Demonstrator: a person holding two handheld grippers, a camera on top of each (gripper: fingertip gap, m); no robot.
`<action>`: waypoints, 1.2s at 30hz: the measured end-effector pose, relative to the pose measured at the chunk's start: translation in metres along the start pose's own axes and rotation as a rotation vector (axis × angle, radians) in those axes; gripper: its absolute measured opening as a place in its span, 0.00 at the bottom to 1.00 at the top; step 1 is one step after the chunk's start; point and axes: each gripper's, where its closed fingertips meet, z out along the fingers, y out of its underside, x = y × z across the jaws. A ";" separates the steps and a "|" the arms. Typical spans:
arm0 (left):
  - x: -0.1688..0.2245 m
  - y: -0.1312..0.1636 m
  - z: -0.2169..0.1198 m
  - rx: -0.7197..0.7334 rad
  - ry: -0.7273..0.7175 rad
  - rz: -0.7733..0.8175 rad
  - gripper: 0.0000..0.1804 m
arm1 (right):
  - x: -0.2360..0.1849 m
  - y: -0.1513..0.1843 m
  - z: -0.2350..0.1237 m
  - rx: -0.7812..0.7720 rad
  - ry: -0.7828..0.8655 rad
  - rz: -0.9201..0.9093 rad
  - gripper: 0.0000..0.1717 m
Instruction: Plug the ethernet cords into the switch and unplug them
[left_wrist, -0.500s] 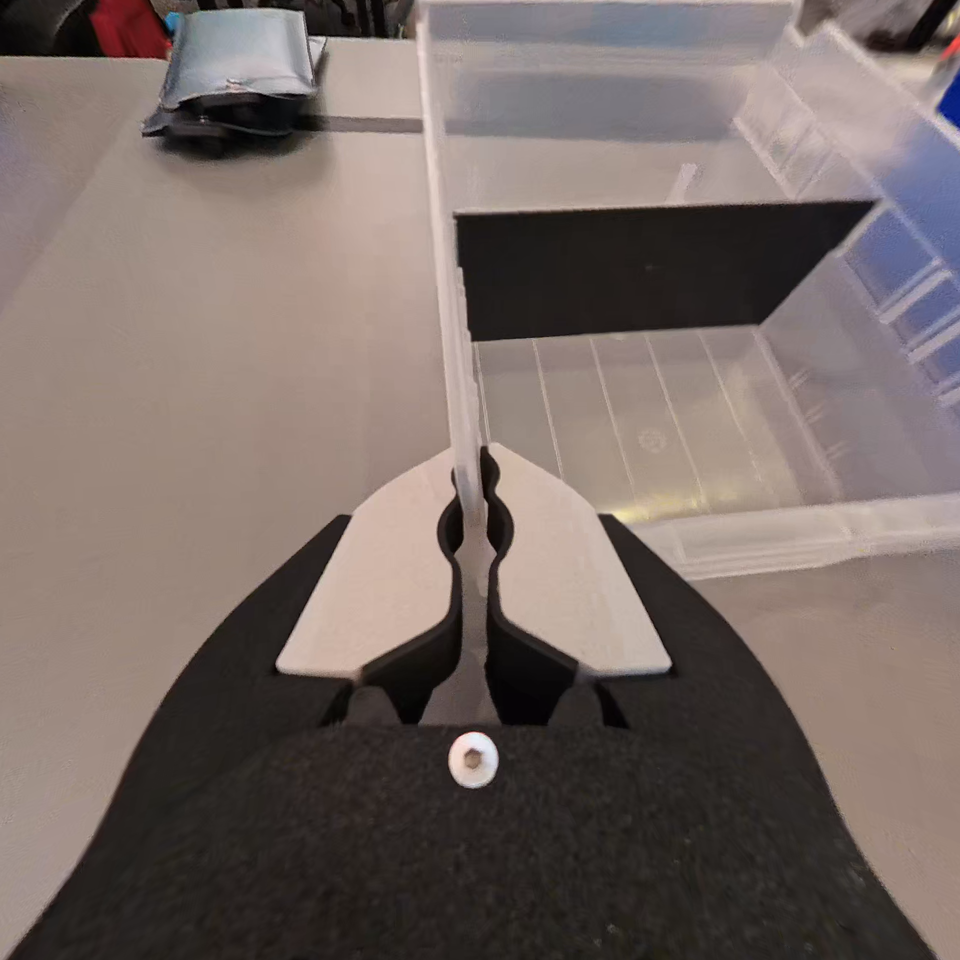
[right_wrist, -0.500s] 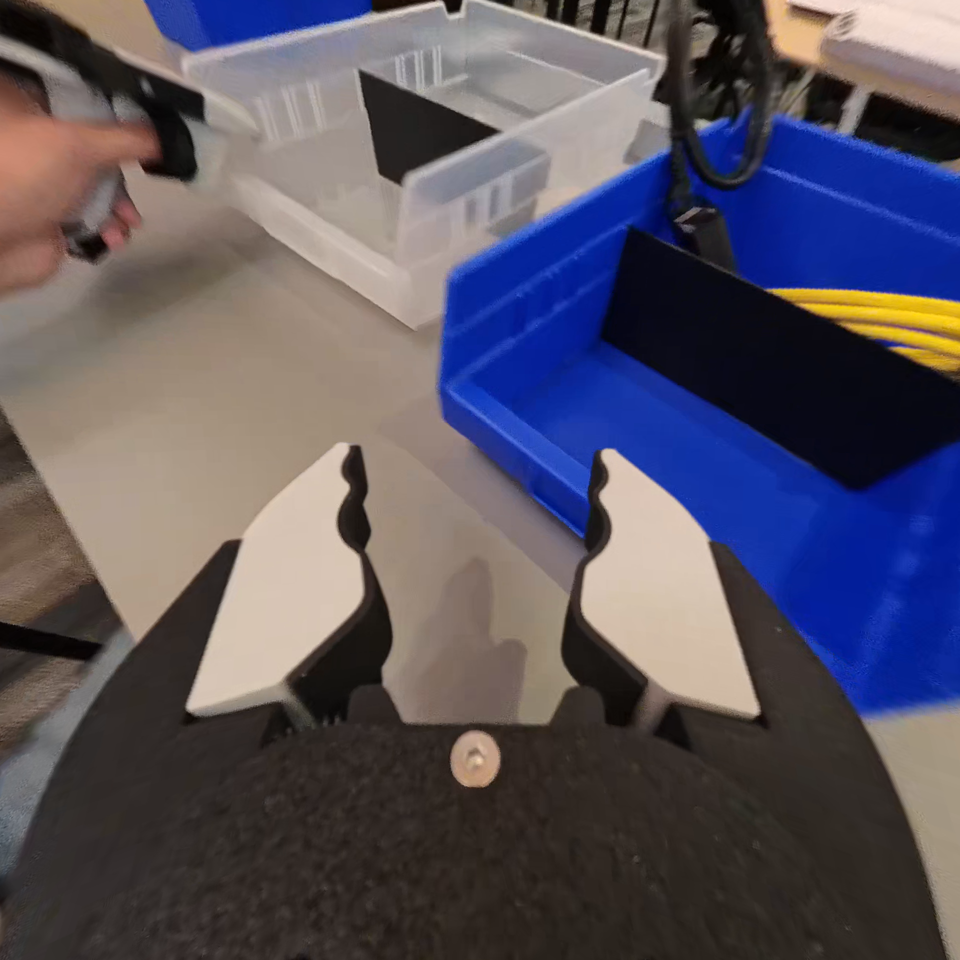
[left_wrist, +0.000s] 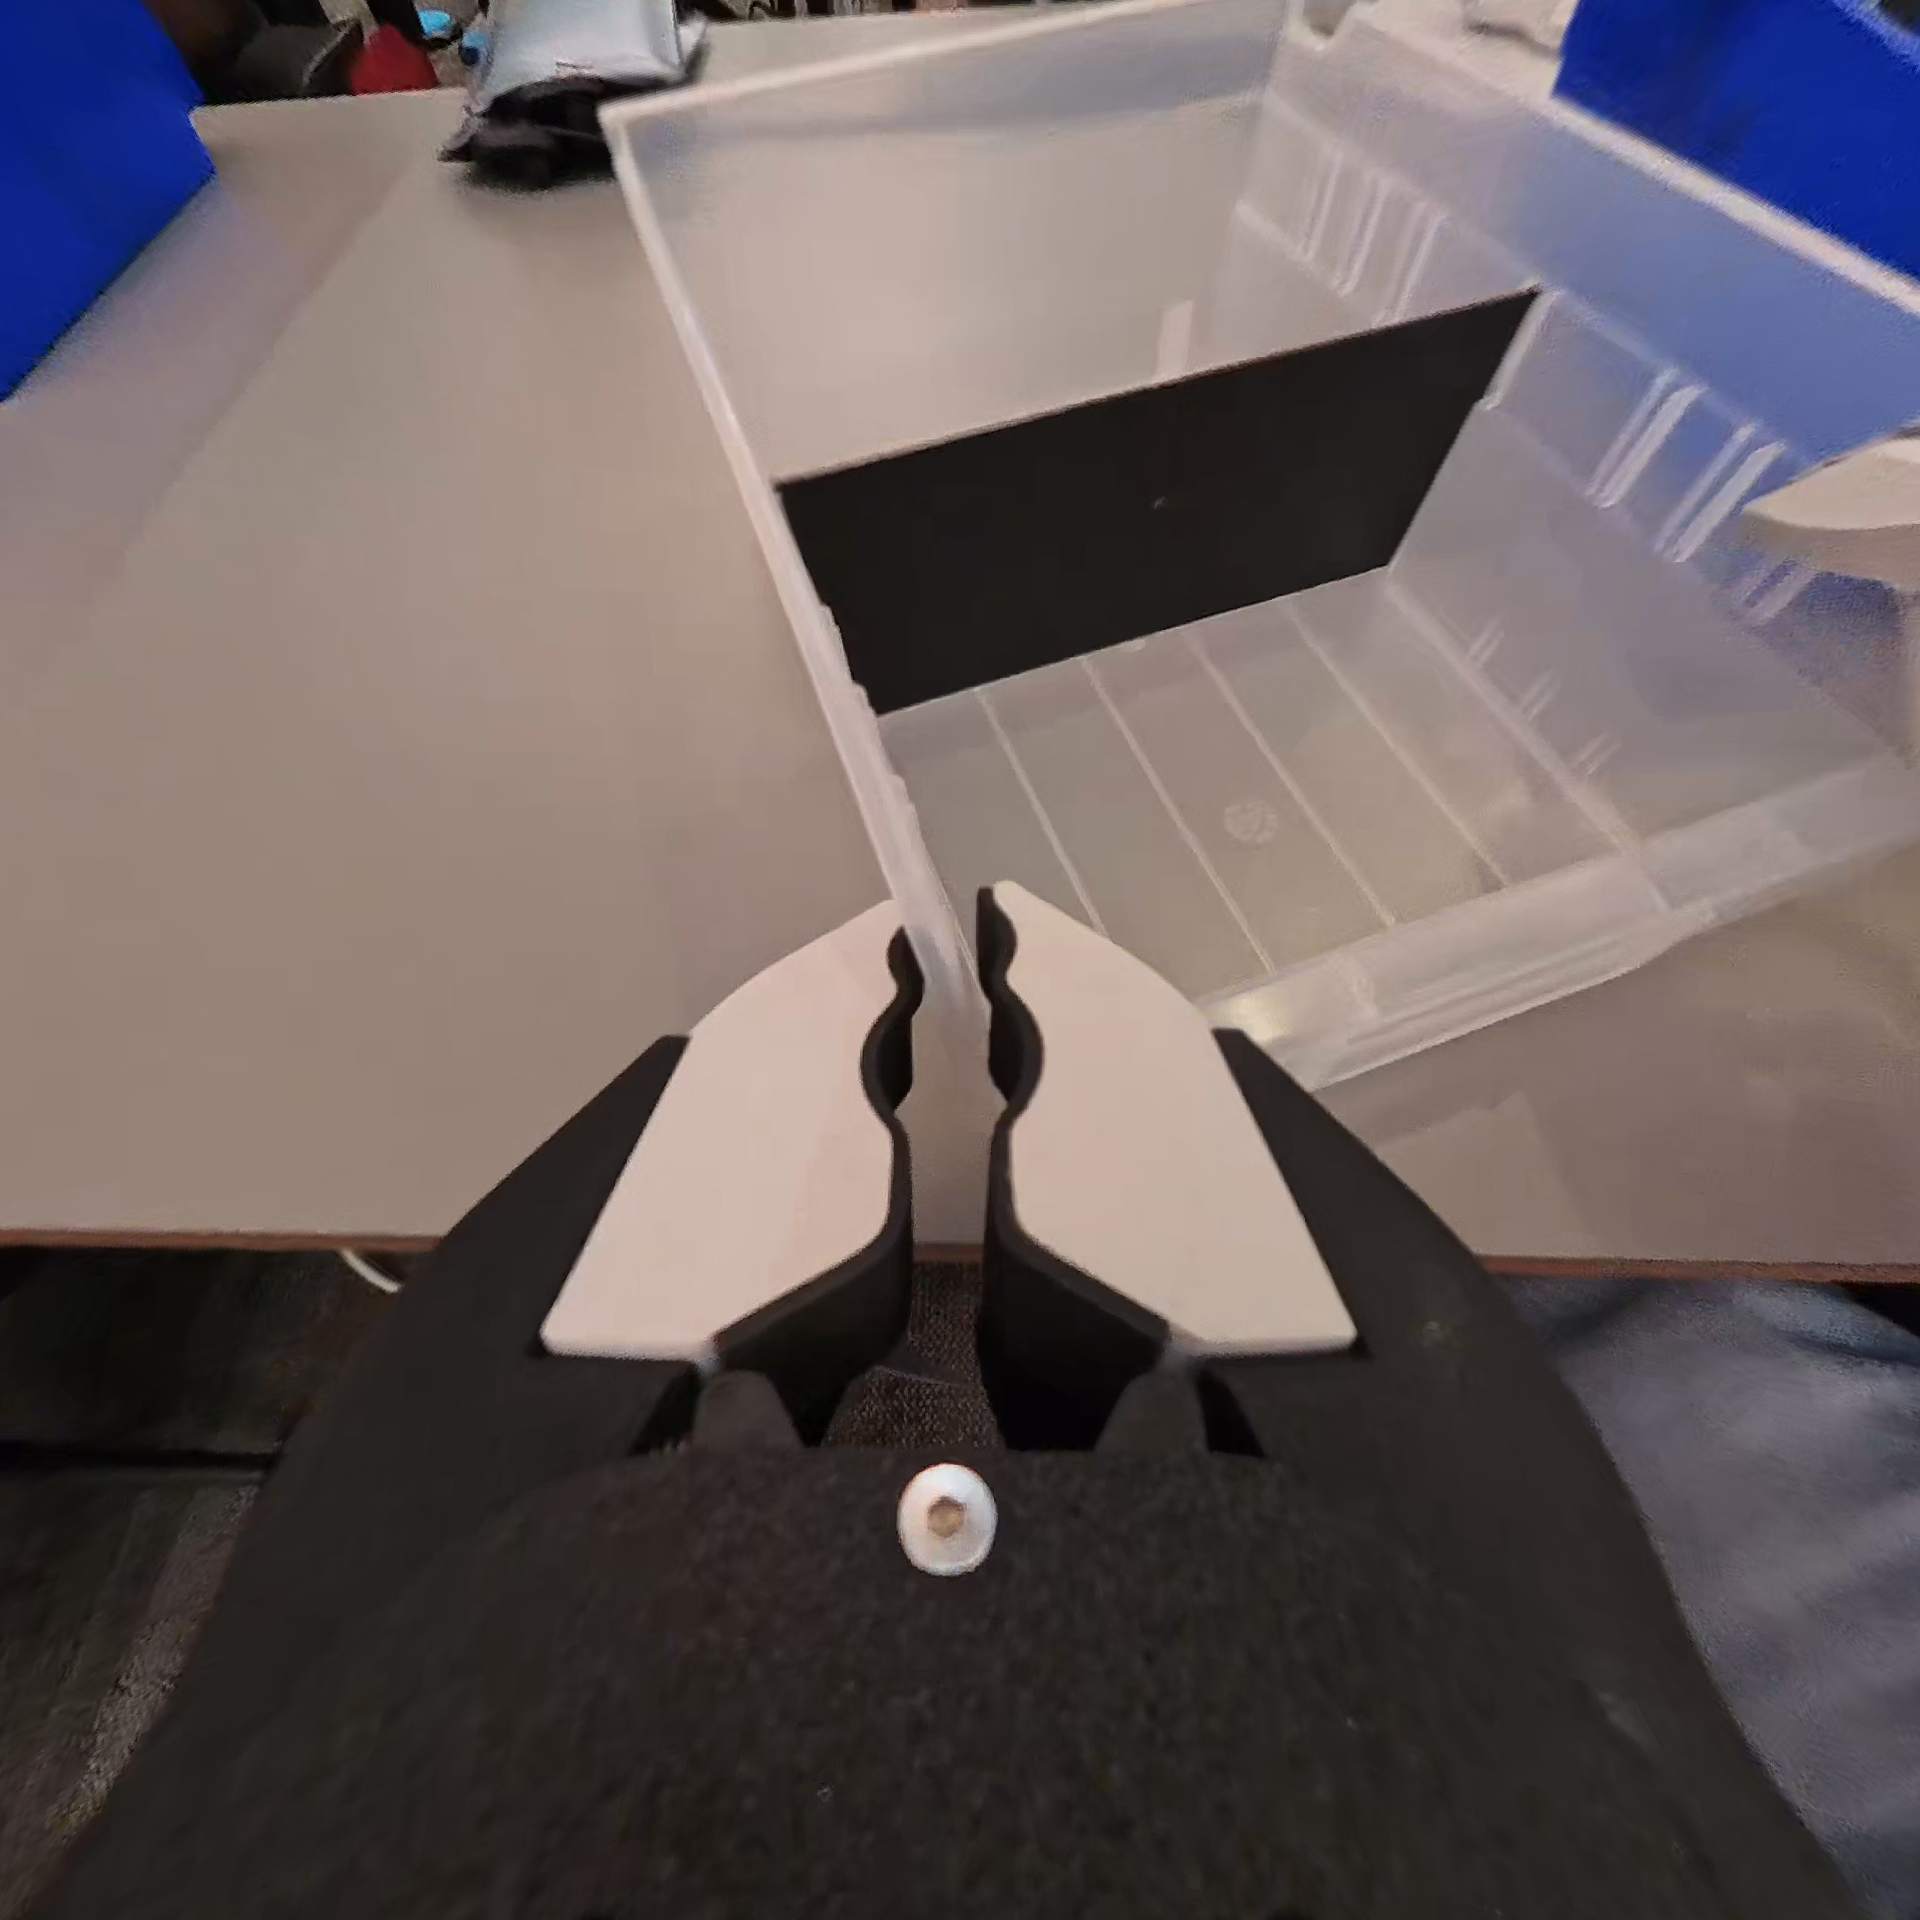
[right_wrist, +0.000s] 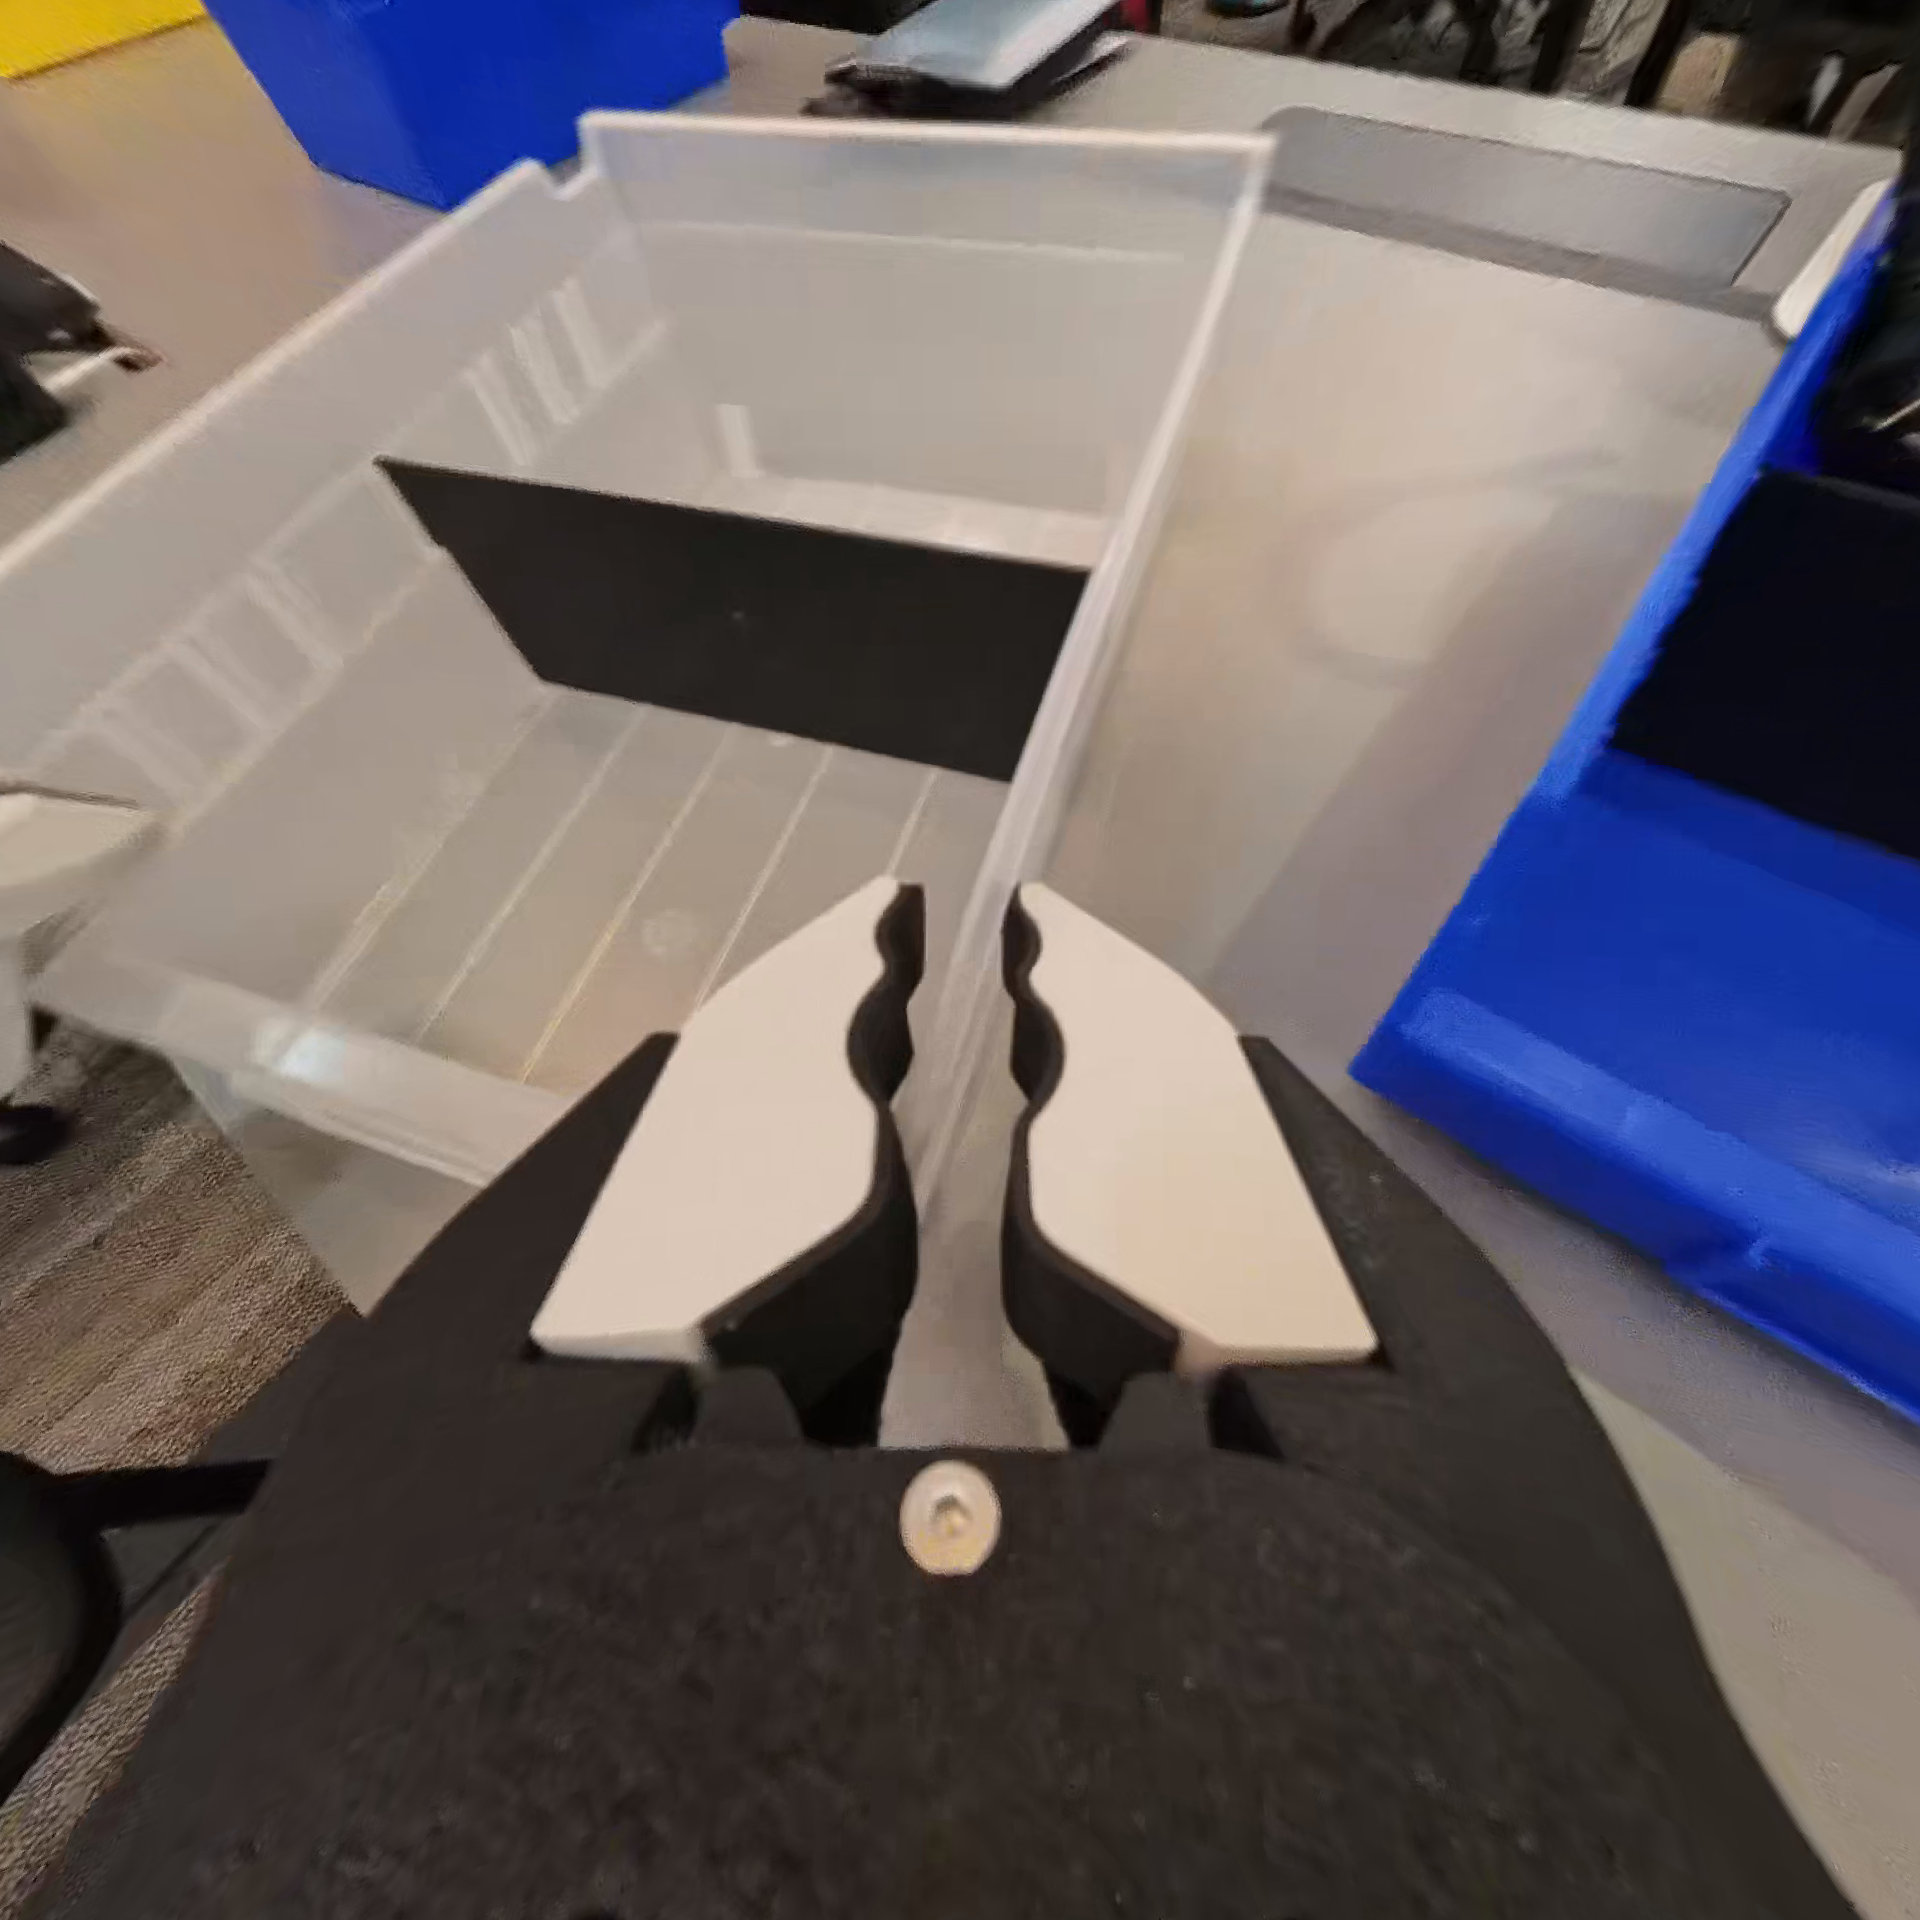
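Now, from my left tool (left_wrist: 948, 925): it is clenched on the left side wall of the clear plastic storage bin (left_wrist: 727, 343), near the bin's front corner. Half a second ago the bin sat square ahead of me; now it lies slewed, and my tool hangs over the near edge of the grey tabletop (left_wrist: 364, 727), so the bin has come toward me. The black divider panel (left_wrist: 1122, 520) stands across its middle, with nothing on either side of it.

Next, from my right tool (right_wrist: 961, 914): it was spread wide over bare tabletop beside the blue plastic bin (right_wrist: 1662, 1039). It has since crossed to the clear bin's right wall and narrowed around it. The right-hand pad (right_wrist: 1023, 997) looks to touch the rim, but a gap shows beside the left-hand pad, so I count this tool as not yet gripping.

Neither ethernet cords nor a switch shows in either view. I judge this is still clearing or positioning a bin, with no plugging begun.
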 end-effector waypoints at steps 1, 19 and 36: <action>0.001 -0.002 -0.006 0.004 -0.015 0.002 0.05 | -0.001 -0.003 -0.003 0.004 0.004 -0.009 0.07; 0.308 -0.255 -0.035 0.401 0.222 0.467 0.07 | 0.266 -0.119 -0.257 0.308 0.408 0.131 0.03; 0.551 -0.114 0.120 0.010 0.490 0.286 0.08 | 0.515 0.081 -0.268 0.158 0.551 0.486 0.02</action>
